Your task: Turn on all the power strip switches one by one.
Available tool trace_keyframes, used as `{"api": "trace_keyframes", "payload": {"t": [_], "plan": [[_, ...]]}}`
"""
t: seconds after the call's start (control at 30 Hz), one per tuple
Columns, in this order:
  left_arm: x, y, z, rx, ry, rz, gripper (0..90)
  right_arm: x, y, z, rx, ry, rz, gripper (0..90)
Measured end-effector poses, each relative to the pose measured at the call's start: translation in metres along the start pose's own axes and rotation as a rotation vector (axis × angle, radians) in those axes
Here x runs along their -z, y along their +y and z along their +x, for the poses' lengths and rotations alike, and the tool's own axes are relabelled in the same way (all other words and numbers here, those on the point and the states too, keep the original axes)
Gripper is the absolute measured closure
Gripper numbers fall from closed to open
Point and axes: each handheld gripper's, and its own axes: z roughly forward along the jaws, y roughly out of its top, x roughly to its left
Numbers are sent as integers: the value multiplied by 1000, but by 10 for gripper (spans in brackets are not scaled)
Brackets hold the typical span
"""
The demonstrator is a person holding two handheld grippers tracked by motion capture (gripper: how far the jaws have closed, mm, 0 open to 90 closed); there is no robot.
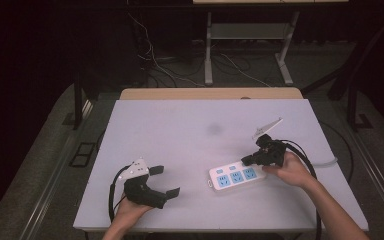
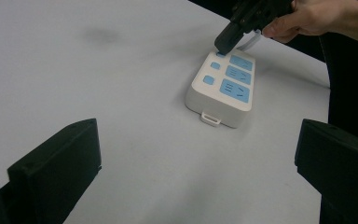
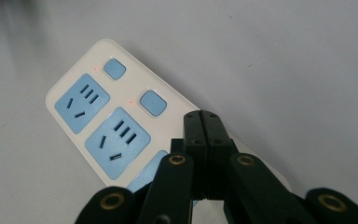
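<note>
- White plastic with blue sockets and blue switch buttons: the power strip lies flat on the pale table, toward the person's right and a little near of centre, its cord running off toward the right edge.
- Right gripper has its jaws pressed tight together with nothing between them, and the closed tip sits over the strip's button row — seemingly at the third button, the one nearest the cord end.
- In the right gripper view, small red lights glow beside the first button and the second button, so the step in hand looks like pressing the last switch.
- To do it well: keep the jaws closed as one blunt finger, come straight down on the button's middle, and press briefly — a slanted push could skid the light strip across the smooth table.
- Left gripper rests low at the table's near left, jaws spread wide and holding nothing, well apart from the strip; it could steady the strip's free end if it slides.
</note>
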Motion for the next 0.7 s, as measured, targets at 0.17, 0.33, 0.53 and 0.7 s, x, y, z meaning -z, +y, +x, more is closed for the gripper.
{"api": "trace_keyframes", "payload": {"t": [0.17,0.33,0.53,0.7], "plan": [[0,0,0,0,1,-1,0,0,0,-1,-2,7,0,900],[0,0,0,0,1,-1,0,-1,0,-4,-6,23,-1,900],[0,0,-1,-3,-1,-3,0,-1,2,-2,12,12,19,900],[0,0,-1,-4,-1,-3,0,-2,3,1,35,-14,34,900]]}}
